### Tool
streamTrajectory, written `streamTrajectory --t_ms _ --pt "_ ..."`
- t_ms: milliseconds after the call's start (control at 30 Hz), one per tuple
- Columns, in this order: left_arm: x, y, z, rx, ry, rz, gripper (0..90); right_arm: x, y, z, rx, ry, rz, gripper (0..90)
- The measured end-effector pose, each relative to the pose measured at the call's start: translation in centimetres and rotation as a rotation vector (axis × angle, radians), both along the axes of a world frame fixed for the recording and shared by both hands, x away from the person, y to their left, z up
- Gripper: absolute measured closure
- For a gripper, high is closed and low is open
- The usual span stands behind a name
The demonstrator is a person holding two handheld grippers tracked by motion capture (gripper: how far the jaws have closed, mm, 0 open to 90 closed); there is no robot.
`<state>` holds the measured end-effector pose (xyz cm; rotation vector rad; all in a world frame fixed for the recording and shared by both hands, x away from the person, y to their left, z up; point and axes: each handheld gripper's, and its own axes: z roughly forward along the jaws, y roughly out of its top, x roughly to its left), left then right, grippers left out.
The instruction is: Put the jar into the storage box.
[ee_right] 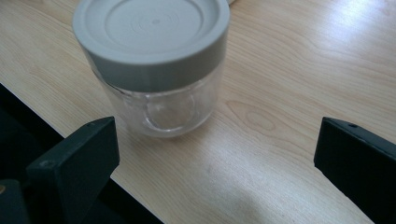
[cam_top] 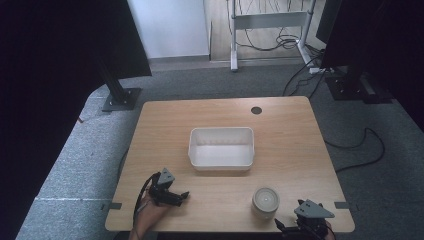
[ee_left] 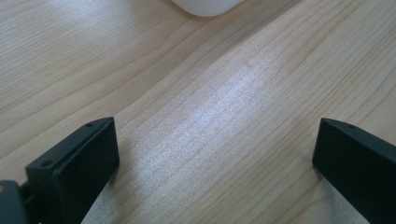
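The jar [cam_top: 265,201], clear-walled with a grey screw lid [ee_right: 152,35], stands upright near the front edge of the table [cam_top: 295,130], at roughly 5 o'clock from the white bin [cam_top: 221,148], which sits at the table's centre. The right gripper [cam_top: 292,227] lies just beside the jar at its 4 o'clock, at the table's front edge, jaws spread wide and holding nothing; in the right gripper view the jar sits toward the left jaw rather than centred between the two. The left gripper [cam_top: 180,196] rests low over bare wood at about 7 o'clock from the bin, well apart from the jar, jaws likewise wide and empty. Risk 1: an off-centre closure. If the right gripper closes from this alignment, the left jaw is likely to meet the jar first and push it sideways instead of clamping it. Risk 2: a fall. The jar stands near the table's edge, so a sideways push or a nudge toward 6 o'clock may tip it or slide it off. Risk 3: slip. The wall is smooth and rounded; a grip on the lid alone may turn or slip. Centre the jar between the jaws and seat them on the body below the lid before closing.
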<state>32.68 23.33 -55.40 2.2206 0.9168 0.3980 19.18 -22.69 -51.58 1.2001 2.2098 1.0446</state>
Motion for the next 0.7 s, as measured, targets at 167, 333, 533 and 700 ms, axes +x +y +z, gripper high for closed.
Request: streamTrajectory --t_ms 167,333,533,700 --pt "0.0 0.0 0.0 0.0 0.0 0.0 0.2 0.2 0.5 0.1 0.001 -0.008 0.019 0.0" --pt "0.0 0.0 0.0 0.0 0.0 0.0 0.2 0.6 1.1 0.1 0.008 -0.015 0.039 0.0" --pt "0.0 0.0 0.0 0.0 0.0 0.0 0.3 1.1 1.9 0.1 0.005 -0.022 0.063 0.0" --pt "0.0 0.0 0.0 0.0 0.0 0.0 0.2 1.5 2.5 0.0 0.005 -0.025 0.075 0.0"
